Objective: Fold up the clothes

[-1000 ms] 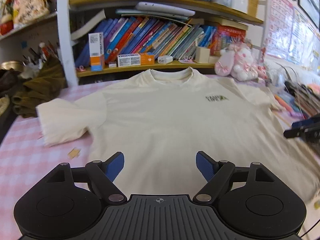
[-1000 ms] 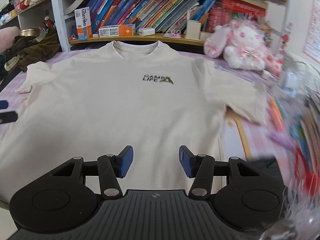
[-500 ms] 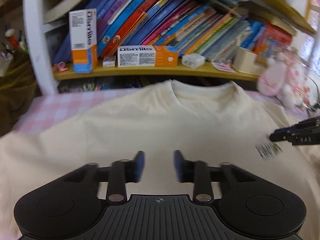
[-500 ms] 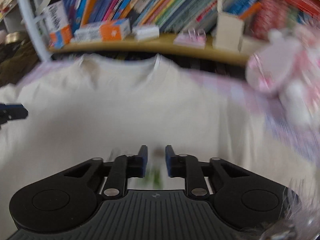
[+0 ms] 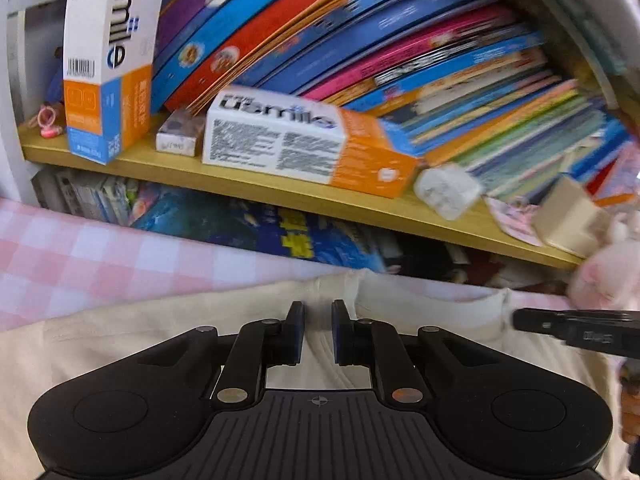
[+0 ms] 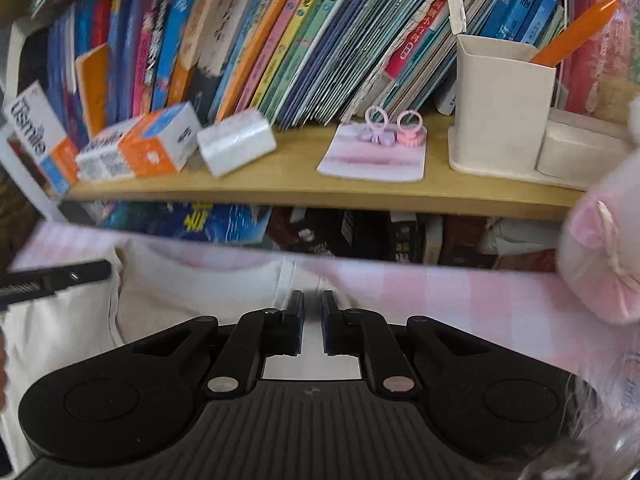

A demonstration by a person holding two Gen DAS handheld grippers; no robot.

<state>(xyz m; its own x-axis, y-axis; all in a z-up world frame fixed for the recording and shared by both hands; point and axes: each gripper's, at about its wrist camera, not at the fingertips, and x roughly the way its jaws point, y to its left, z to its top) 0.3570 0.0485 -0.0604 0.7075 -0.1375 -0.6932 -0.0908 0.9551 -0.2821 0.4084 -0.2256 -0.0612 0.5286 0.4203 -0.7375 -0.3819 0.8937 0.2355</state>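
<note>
Cream cotton T-shirt [image 5: 132,332] lies flat on the counter [image 5: 80,256], which wears a pink-and-white checked cloth, with its ribbed collar turned toward the bookshelf. Left tongs [image 5: 318,330] sit at the collar's left end where it meets the shoulder; the jaws have just been closing and now stand nearly together with shirt fabric lying in the narrow gap, though whether the pads actually pinch it is not clear. Right tongs [image 6: 313,322] sit at the collar's other end, their jaws also just drawn in to a thin slit over the collar seam, and again the pinch itself cannot be made out. Each pair shows in the other's view as a dark bar at the frame's edge, so the collar lies between them. Just beyond the shirt runs a wooden shelf [image 6: 320,190] carrying leaning children's books [image 5: 360,48], an upright usmile box [image 5: 106,60], a second usmile box [image 5: 304,140] lying flat, a small white wrapped packet [image 6: 236,142], a card of pink and lilac rings [image 6: 376,152] and a cream pen holder [image 6: 502,104] with an orange pen. Pink plush toy [image 6: 600,256] rests on the counter to the right.
</note>
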